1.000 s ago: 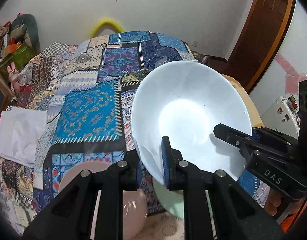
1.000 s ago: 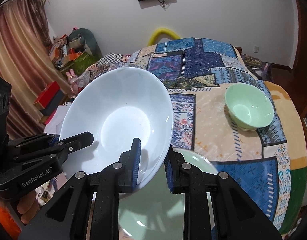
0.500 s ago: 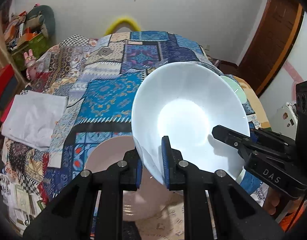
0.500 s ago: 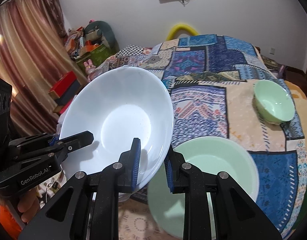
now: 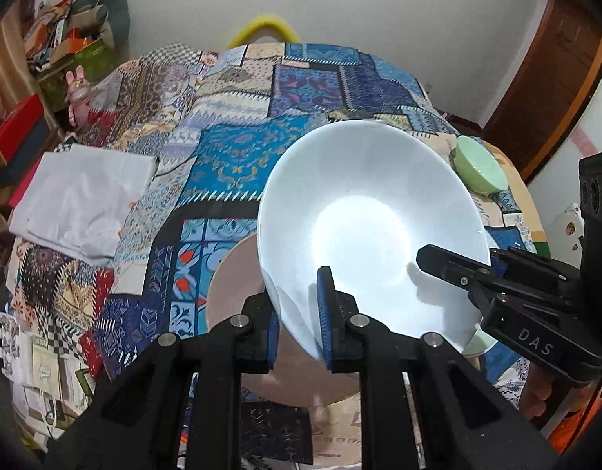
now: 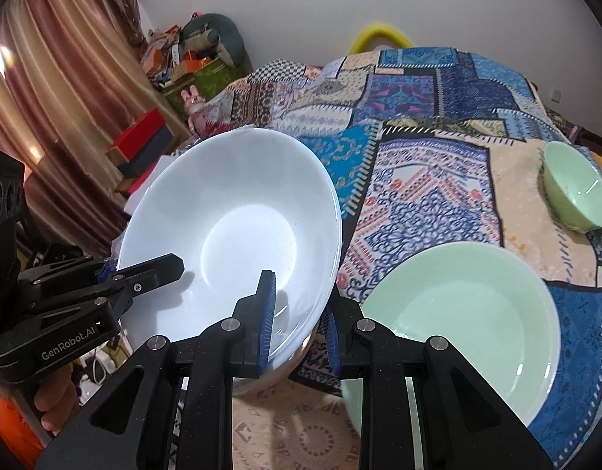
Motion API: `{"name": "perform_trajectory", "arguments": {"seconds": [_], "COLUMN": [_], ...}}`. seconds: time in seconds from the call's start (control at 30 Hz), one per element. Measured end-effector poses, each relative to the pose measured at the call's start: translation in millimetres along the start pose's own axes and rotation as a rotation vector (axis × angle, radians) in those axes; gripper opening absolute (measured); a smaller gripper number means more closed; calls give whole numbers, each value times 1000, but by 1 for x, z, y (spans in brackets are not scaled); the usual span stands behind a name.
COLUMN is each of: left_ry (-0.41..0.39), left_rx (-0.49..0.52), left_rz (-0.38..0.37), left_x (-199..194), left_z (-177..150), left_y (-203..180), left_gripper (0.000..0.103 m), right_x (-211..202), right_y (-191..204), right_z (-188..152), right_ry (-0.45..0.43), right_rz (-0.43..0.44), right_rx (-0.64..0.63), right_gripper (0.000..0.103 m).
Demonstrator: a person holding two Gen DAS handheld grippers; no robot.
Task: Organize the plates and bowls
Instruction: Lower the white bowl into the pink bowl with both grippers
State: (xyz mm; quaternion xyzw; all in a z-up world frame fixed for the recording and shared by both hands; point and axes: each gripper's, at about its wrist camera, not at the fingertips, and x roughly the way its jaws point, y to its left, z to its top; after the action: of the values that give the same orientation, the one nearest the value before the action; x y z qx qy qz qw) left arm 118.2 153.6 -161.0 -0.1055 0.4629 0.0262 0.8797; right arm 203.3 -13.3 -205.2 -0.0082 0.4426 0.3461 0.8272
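- Left wrist view: the left gripper (image 5: 297,327) has its jaws nearly closed on the near-left rim of a large, deep white glazed bowl (image 5: 363,235), one blue pad inside the wall and one outside. The bowl is tilted, its opening facing the camera, and is held above the table.
- In the same view the right gripper (image 5: 450,264) comes in from the right; one black finger lies across the inside of the bowl, while its other finger is hidden behind the bowl wall.
- Under the bowl lies a round, pale pink plate (image 5: 238,274) on the patchwork-patterned tablecloth (image 5: 230,156). Much of the plate is covered by the bowl and the gripper's arms, so its full outline cannot be made out.
- At the far right a small, pale green bowl (image 5: 479,168) stands on the cloth, partly hidden behind the white bowl's rim. A sliver of pale green also shows under the white bowl's lower right edge.
- A folded white cloth (image 5: 81,196) lies at the left edge of the table.
- Right wrist view: the right gripper (image 6: 297,323) clamps the bowl's (image 6: 238,235) near-right rim, jaws almost closed on it. The left gripper (image 6: 152,270) grips the opposite rim; only its inner finger is seen.
- To the right, on the table, sits a wide, shallow pale green dish (image 6: 465,305), its near-left edge hidden by the gripper. The small green bowl (image 6: 575,192) stands farther right, well apart from it.
- A fingertip shows beneath the left gripper at the lower left; it probably belongs to the hand holding it, though the rest is cut off.
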Motion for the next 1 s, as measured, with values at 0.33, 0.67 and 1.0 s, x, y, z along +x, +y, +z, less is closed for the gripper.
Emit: {"name": "perform_trajectory", "arguments": {"seconds": [0.33, 0.67, 1.0], "left_ry": [38, 86, 105], "left_rx": [-19, -35, -54], "left_rz": [-4, -8, -17], "left_x": [15, 32, 42], "left_z": [-17, -28, -33], "left_y": [23, 41, 48], "left_gripper": [17, 17, 17], "right_x": [22, 43, 53], "right_y": [12, 21, 22], "right_z": [-12, -22, -25], "right_ry": [58, 119, 148], "right_rz": [10, 13, 5], "right_rx": [-3, -1, -10], "right_gripper": [20, 20, 21]}}
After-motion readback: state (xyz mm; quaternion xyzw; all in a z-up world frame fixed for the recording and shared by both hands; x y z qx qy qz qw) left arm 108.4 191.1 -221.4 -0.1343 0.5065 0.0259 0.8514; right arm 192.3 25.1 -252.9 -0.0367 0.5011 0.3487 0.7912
